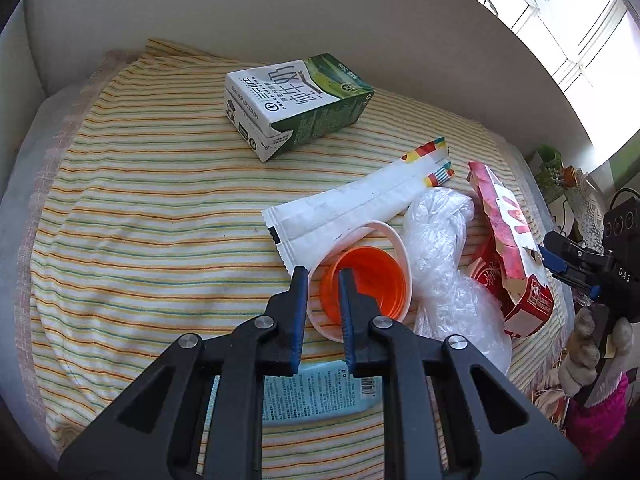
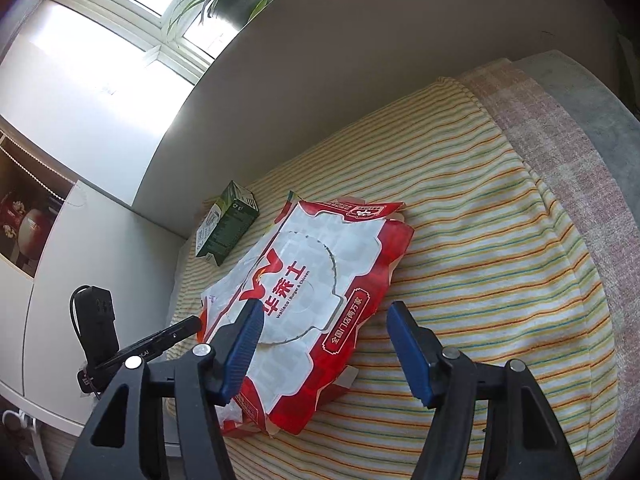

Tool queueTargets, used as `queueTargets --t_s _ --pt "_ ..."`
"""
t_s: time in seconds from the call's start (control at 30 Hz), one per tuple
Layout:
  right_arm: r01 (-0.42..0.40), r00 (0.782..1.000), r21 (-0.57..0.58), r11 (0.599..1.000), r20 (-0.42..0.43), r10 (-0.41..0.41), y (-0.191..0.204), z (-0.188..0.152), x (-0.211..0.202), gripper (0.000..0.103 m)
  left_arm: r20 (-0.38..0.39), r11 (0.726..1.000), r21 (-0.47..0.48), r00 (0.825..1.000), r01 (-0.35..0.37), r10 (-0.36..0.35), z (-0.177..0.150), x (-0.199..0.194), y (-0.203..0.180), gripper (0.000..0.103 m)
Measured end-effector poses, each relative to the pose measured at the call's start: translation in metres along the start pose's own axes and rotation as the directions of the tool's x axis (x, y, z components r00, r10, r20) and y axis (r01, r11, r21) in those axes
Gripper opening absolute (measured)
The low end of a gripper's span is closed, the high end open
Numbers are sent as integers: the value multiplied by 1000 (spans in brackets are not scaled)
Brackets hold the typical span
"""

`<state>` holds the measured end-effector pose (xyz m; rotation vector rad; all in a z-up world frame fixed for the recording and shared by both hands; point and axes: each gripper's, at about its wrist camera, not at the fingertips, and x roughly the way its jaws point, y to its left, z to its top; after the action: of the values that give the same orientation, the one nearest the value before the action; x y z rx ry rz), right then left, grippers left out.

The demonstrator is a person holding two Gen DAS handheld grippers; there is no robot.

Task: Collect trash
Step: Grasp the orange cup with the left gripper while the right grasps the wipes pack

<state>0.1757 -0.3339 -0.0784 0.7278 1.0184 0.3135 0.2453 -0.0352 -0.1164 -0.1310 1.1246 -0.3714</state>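
Nearest in the left wrist view, a blue packet lies under the left gripper. Its fingers stand almost closed on the near rim of the cup, one finger inside the orange interior, one outside. Just beside the cup lie a white wrapper and a crumpled plastic bag. Farther, toward the far edge of the striped cloth, lies the milk carton.

The right gripper is wide open and holds nothing. Its left finger is over the red burger box, which lies flattened near the cloth's right edge.
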Motion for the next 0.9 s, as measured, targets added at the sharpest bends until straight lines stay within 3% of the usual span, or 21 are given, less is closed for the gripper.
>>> queueTargets --t_s 0.2,0.37,0.43,0.53,0.67,0.73,0.9 --pt "12 1000 -7 1000 -7 -12 1 1 7 68 -19 998 18 998 -53 53 0 10 -5 14" --pt "17 1000 -12 1000 -9 -17 4 1 11 66 15 999 1 999 -44 44 1 8 -1 3" --pt "22 1000 -12 1000 -15 -22 4 1 13 51 34 999 1 998 -48 48 1 3 0 2" --pt "17 1000 -4 1000 -20 -17 3 0 14 38 57 999 9 997 -54 53 -1 -5 -1 2" --pt "8 1000 -4 1000 -12 -9 2 0 14 32 83 998 13 995 -58 57 -4 -16 -2 2" --pt "9 1000 -4 1000 -3 -9 3 0 13 22 95 999 8 994 -52 51 -5 -20 -1 2" --pt "2 1000 -11 1000 24 -2 6 1 4 18 87 1000 0 996 -12 12 -5 -22 2 0"
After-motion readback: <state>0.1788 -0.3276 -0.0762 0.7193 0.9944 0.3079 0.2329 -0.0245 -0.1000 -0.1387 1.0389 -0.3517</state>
